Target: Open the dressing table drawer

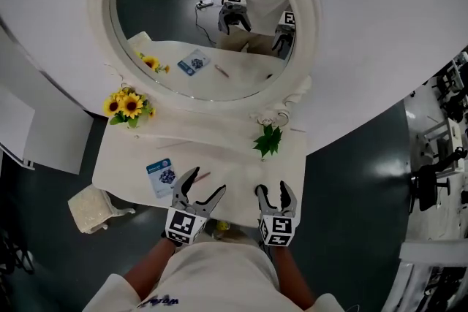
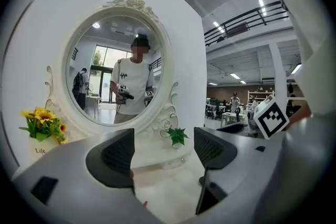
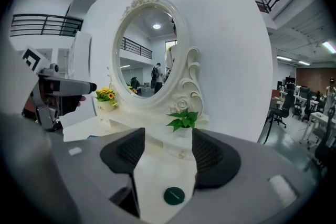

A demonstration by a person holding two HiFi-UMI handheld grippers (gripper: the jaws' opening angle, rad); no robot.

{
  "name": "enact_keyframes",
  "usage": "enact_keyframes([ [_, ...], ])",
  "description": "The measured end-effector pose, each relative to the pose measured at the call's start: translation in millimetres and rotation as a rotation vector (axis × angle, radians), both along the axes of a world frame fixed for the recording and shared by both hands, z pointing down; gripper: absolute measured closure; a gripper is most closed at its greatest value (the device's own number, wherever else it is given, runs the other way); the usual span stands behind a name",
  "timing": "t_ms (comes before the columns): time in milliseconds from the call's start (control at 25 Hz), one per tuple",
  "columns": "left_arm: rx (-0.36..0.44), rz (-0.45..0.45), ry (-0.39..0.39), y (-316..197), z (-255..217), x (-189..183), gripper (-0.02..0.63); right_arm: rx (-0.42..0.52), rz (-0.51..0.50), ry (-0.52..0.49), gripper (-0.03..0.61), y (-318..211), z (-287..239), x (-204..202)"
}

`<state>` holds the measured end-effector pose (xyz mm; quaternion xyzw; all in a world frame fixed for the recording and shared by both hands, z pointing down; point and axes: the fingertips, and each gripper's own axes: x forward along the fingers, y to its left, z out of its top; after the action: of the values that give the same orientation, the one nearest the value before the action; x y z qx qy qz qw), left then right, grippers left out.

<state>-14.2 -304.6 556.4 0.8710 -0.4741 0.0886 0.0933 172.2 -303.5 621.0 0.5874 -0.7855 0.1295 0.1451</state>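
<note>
The white dressing table (image 1: 219,155) stands under its oval mirror (image 1: 205,18). Its front is hidden below the table top in the head view. A small drawer knob (image 3: 181,154) shows in the raised tier under the green plant (image 3: 182,119), and the same knob (image 2: 182,160) shows in the left gripper view. My left gripper (image 1: 208,181) hovers open over the table's front edge, nothing between its fingers. My right gripper (image 1: 273,188) is open beside it, also empty. Both point at the mirror, apart from the table.
Sunflowers in a pot (image 1: 129,106) stand at the table's left, a blue packet (image 1: 162,176) and a pen lie near the left gripper. A dark green disc (image 3: 174,195) lies on the table below the right gripper. A cushioned stool (image 1: 91,210) sits left, office chairs (image 1: 431,179) right.
</note>
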Motion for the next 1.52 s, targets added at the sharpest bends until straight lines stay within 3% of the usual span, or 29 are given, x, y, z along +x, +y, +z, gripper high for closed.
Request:
enact_keyframes([
  [320, -0.043, 0.006, -0.022, -10.0, 43.4, 20.9, 0.288, -0.09, 0.024, 0.052, 0.31, -33.4, 69.3, 14.8],
  [640, -0.125, -0.067, -0.017, -24.2, 72.8, 11.6, 0.348, -0.179, 0.031, 0.103, 0.338, -68.6, 120.6, 20.2],
  [1160, -0.157, -0.13, 0.003, -24.0, 75.1, 1.9, 0.479, -0.297, 0.084, 0.083, 0.382, -105.3, 175.1, 8.0],
  [1320, -0.157, -0.123, 0.011, -19.7, 73.3, 9.1, 0.553, -0.311, 0.103, 0.076, 0.394, -110.0, 190.7, 10.2],
  [1520, -0.185, -0.138, 0.021, -15.2, 76.4, 6.8, 0.591, -0.318, 0.113, 0.084, 0.407, -112.0, 192.2, 11.6],
])
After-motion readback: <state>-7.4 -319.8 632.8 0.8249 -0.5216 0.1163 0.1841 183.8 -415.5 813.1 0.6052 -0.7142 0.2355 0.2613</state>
